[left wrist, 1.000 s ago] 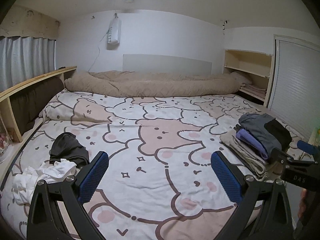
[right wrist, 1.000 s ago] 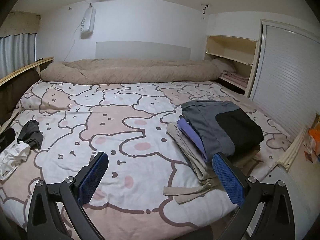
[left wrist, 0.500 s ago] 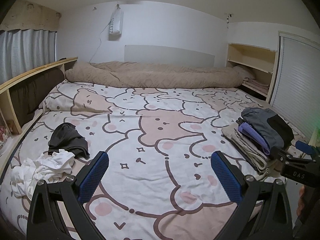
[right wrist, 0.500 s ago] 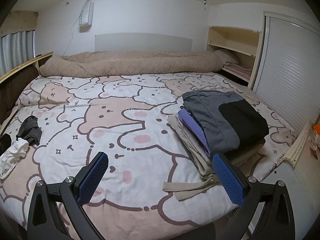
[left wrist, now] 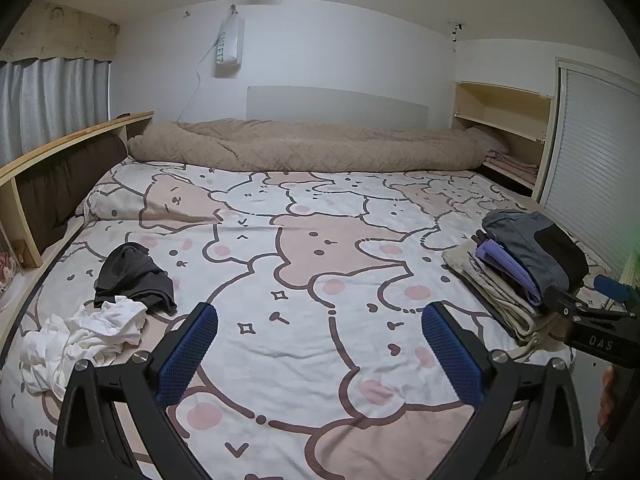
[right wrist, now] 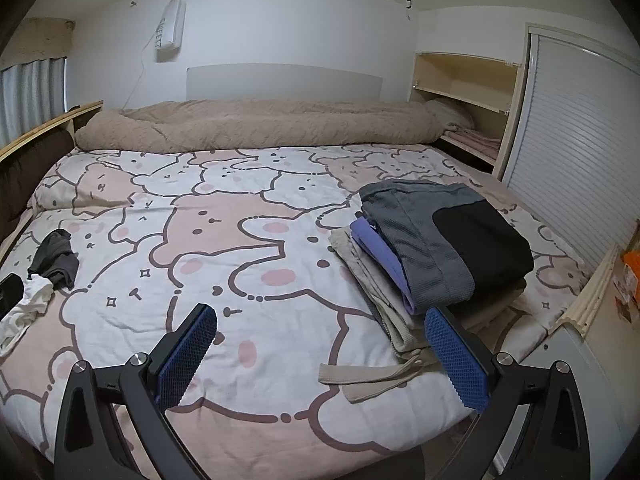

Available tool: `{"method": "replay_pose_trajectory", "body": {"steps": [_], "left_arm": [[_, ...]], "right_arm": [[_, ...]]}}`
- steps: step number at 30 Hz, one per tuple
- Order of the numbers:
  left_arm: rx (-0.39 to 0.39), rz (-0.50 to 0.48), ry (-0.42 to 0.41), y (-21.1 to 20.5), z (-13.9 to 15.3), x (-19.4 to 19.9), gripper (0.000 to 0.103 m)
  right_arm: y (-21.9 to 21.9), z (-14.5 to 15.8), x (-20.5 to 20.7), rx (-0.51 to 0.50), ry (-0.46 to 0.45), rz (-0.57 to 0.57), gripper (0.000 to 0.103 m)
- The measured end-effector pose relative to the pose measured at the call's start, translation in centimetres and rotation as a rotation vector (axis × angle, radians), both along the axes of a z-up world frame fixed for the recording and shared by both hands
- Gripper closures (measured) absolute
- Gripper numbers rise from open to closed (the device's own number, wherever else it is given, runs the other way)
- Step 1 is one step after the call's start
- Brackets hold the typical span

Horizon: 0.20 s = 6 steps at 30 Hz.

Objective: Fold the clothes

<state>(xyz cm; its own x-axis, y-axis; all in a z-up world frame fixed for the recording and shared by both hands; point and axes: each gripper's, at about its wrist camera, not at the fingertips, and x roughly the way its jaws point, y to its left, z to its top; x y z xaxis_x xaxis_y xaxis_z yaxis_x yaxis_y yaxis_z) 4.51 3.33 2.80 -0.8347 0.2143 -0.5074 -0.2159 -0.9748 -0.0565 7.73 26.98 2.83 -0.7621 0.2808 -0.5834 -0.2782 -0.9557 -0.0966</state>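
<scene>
My left gripper [left wrist: 320, 344] hangs above the near half of the bed [left wrist: 320, 240], its blue-padded fingers [left wrist: 188, 354] spread wide and gripping nothing. My right gripper [right wrist: 320, 356] is likewise spread apart and empty, hovering over the near edge of the bear-print cover; its right finger [right wrist: 456, 360] overlaps the near end of the folded stack [right wrist: 436, 252] in this view, though I cannot tell whether they touch. The stack sits on the right side of the bed: a grey-and-black garment on top, a purple piece beneath it, beige pieces at the bottom, with a beige strap [right wrist: 368, 374] trailing toward the near edge. On the left side, well apart from the stack, lie the unfolded items: a dark crumpled garment [left wrist: 134, 276] touching a white crumpled garment [left wrist: 84, 338] nearer the camera. A rolled tan duvet [left wrist: 304, 146] lies across the far end of the bed.
</scene>
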Motion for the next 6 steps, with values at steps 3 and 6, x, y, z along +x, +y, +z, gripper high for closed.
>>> {"method": "replay_pose_trajectory", "body": {"steps": [3, 6], "left_arm": [[0.007, 0.001, -0.002, -0.02, 0.02, -0.03, 0.000], [0.011, -0.001, 0.000, 0.01, 0.02, -0.08, 0.000]], "right_arm": [[-0.04, -0.11, -0.10, 0.008, -0.009, 0.001, 0.000], [-0.03, -0.15, -0.19, 0.008, -0.010, 0.001, 0.000]]}}
